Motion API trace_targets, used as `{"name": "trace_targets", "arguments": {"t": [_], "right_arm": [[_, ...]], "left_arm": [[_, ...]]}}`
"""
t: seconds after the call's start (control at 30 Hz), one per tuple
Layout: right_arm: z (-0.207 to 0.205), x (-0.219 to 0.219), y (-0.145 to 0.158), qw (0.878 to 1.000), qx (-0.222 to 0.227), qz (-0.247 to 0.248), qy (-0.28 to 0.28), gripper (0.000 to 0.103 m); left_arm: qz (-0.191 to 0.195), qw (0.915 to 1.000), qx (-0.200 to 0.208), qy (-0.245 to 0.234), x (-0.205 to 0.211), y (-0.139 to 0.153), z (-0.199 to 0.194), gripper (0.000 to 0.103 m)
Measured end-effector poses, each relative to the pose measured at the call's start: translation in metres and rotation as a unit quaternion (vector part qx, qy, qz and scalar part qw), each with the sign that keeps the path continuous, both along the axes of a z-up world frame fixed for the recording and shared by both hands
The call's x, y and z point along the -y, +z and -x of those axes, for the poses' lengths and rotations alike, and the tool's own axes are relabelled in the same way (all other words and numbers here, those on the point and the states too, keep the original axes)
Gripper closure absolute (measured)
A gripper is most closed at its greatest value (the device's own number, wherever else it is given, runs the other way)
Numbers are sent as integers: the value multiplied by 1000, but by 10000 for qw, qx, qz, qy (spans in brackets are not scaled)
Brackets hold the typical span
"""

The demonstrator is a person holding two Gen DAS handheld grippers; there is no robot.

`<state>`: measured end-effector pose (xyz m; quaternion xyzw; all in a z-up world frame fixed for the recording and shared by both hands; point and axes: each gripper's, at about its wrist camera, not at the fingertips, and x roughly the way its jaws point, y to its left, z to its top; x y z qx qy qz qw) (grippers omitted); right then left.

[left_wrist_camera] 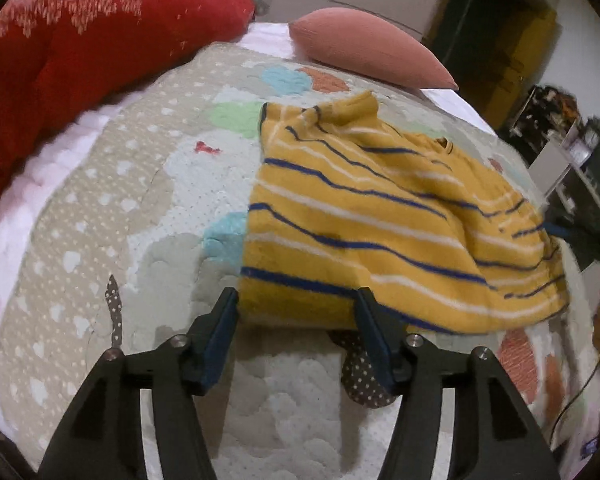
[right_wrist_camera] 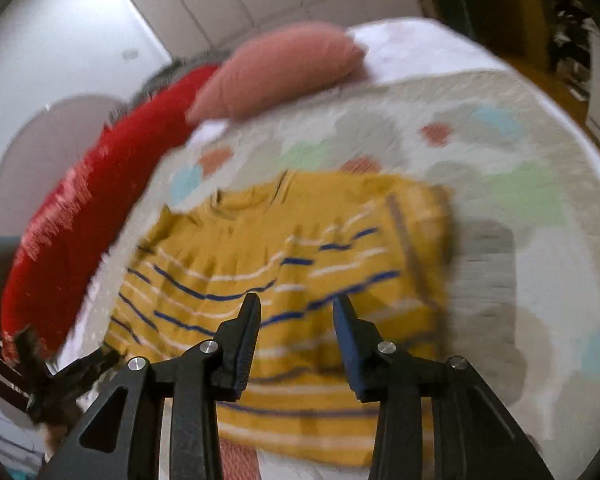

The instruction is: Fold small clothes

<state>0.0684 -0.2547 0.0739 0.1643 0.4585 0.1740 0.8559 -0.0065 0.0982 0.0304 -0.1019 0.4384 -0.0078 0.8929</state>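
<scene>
One big bed (left_wrist_camera: 100,240) fills most of both views, covered by a pale quilt (left_wrist_camera: 148,208) with little hearts and soft colored patches. A long red blanket (left_wrist_camera: 80,40) lies along the upper left of the left wrist view, and a pink pillow (left_wrist_camera: 364,48) sits at the top middle.

On the quilt lies a small yellow shirt (left_wrist_camera: 360,216) with blue and white stripes. It spreads from the middle of the left wrist view out to the right, a bit rumpled at the top. In the right wrist view the shirt (right_wrist_camera: 284,264) sits in the middle and lower part of the frame, and the picture is blurry.

At the bottom of the left view, the left claw (left_wrist_camera: 296,300) is wide open and holds nothing. Its tips are right at the shirt's near edge.

At the bottom of the right view, the right claw (right_wrist_camera: 296,304) is also wide open and holds nothing, with the shirt showing between its tips.
</scene>
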Motion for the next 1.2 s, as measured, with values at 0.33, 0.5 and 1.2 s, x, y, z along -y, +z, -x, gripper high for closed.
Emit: {"name": "trace_targets", "arguments": {"t": [0.33,0.5,1.2], "right_arm": [[-37,-26,-17,9969,-316,652,-318,61],[-13,-63,31,9963,259,819,13,50],[-101,-351,-19,9636,-118,2140,1597,41]], "left_arm": [[445,9987,249,83,-32,-1,1,30],[1146,9923,318,343,-42,-19,1,29],[778,9866,1415,218,-31,-31,58,27]]}}
